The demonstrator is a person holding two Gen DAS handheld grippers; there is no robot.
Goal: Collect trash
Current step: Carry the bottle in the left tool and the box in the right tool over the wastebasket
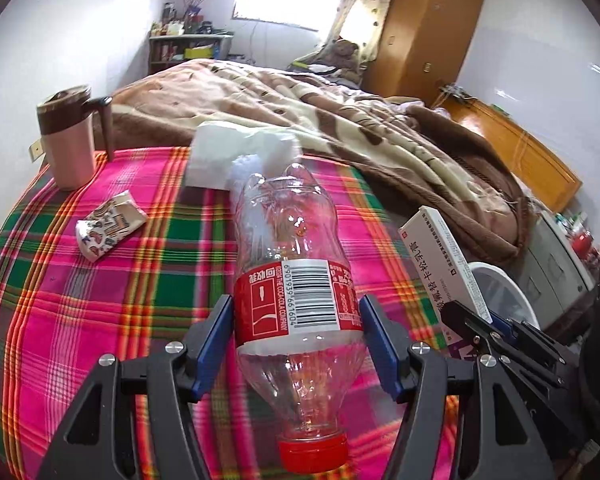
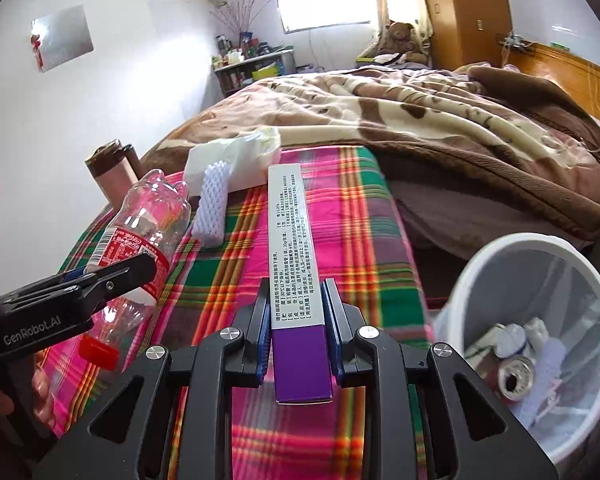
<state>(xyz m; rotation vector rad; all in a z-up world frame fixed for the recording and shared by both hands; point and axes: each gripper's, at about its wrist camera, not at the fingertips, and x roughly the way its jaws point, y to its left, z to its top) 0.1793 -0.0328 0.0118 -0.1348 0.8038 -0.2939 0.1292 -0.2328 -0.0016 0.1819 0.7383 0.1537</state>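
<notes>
My left gripper (image 1: 296,312) is shut on an empty clear cola bottle (image 1: 288,240) with a red label and red cap, held above the plaid cloth; it also shows in the right wrist view (image 2: 140,236). My right gripper (image 2: 296,320) is shut on a long white and purple medicine box (image 2: 294,248), also seen in the left wrist view (image 1: 444,256). A white bin (image 2: 480,272) holding a can and wrappers stands low at the right. A crumpled printed wrapper (image 1: 110,226), white foam netting (image 2: 212,208) and a white tissue pack (image 1: 228,156) lie on the cloth.
A pink mug with a brown lid (image 1: 68,136) stands at the cloth's far left. A bed with a brown blanket (image 1: 340,112) lies beyond. A wooden wardrobe (image 1: 428,32) and a cluttered shelf (image 1: 188,46) stand at the back.
</notes>
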